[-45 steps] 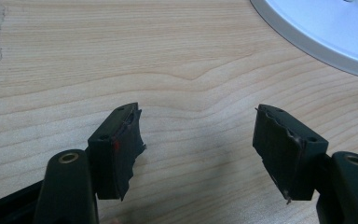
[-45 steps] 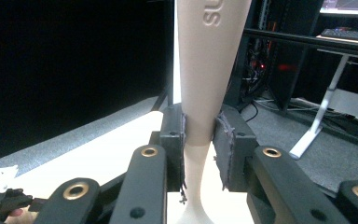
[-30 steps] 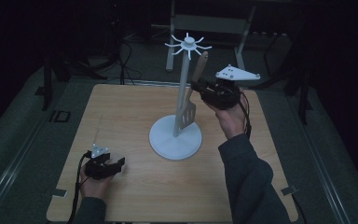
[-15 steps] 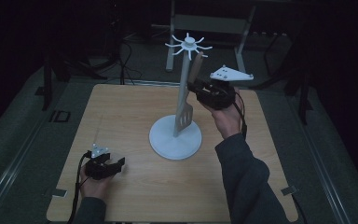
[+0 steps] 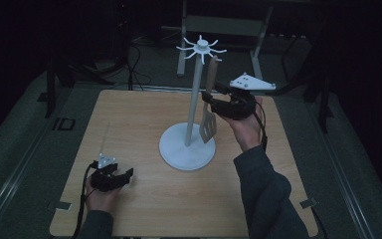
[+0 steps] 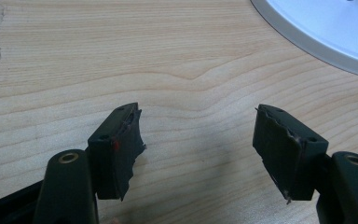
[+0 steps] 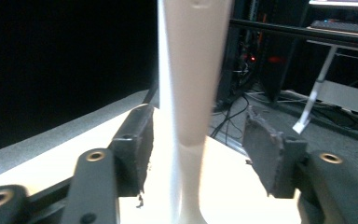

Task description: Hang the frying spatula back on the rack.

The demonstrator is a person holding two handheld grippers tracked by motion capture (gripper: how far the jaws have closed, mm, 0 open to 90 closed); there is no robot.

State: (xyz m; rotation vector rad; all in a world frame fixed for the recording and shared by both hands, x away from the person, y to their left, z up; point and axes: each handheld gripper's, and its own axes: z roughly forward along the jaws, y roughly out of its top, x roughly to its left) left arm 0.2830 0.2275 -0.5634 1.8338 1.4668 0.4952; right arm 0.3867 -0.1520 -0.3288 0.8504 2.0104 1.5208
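Observation:
A white utensil stand (image 5: pixel 194 104) with hook arms at its top rises from a round base (image 5: pixel 179 152) at the table's middle. A wooden slotted spatula (image 5: pixel 208 127) hangs blade-down from one hook, beside the pole. My right gripper (image 5: pixel 213 99) is at the spatula's handle; its jaws have just been opening. In the right gripper view the pale handle (image 7: pixel 191 70) stands between the pads of the right gripper (image 7: pixel 198 149), with a gap on the right side. My left gripper (image 5: pixel 124 175) rests open near the front left, nothing between the jaws of the left gripper (image 6: pixel 198 140).
The wooden table (image 5: pixel 129 114) has dark floor around it. The stand's base rim (image 6: pixel 326 32) lies a short way ahead of the left gripper. A metal frame and cables (image 5: pixel 248 30) stand beyond the table's far edge.
The right gripper's jaws have gone from shut on the spatula handle to apart. The spatula has swung from a tilt to hanging nearly straight. Neither hand has shifted.

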